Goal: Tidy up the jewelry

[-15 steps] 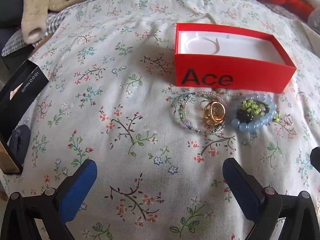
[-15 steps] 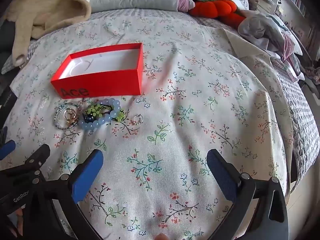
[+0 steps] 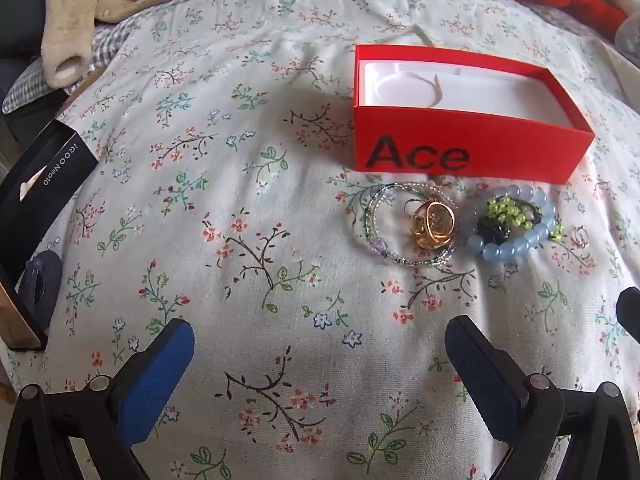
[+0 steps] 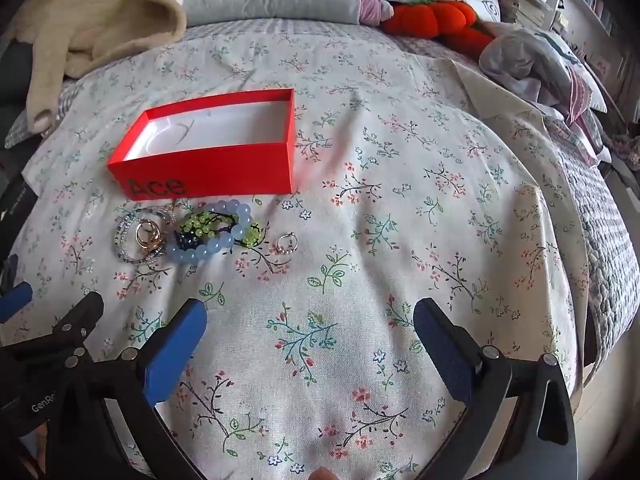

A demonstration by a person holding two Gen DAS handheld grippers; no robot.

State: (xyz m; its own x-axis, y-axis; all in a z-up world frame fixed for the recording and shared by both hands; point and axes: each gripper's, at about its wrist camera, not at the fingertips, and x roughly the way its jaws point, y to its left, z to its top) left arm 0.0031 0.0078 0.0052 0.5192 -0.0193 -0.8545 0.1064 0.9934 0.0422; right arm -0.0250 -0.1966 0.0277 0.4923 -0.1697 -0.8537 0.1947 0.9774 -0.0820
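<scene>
Nearest, left gripper point(image 3: 320, 364) and right gripper point(image 4: 310, 338) hovering over the floral bedspread point(image 4: 400, 200), jaws spread wide on both, blue pads bare, nothing gripped. Ahead of them, just in front of the red box point(image 3: 472, 156), a tight cluster of jewelry: a coiled seed-bead bracelet point(image 3: 404, 224) with gold rings point(image 3: 433, 224) lying inside its loop, touching or nearly touching a pale blue bead bracelet point(image 3: 508, 240) wrapped round a dark piece with yellow-green beads point(image 3: 505, 213), and off to the right a small silver ring point(image 4: 287, 243) lying apart. Likely trouble: closing on one piece and dragging a neighbour along, since the bracelets crowd together; pinching soft cloth with a thin ring and losing it in a fold; the small ring slipping from broad pads; nudging the light box on the yielding bed. Box open, white-lined, empty so far, so probably nothing sorted yet. Farther back, a beige fleece garment point(image 4: 100, 28), pillows and an orange plush point(image 4: 436, 20) at the bed's head.
</scene>
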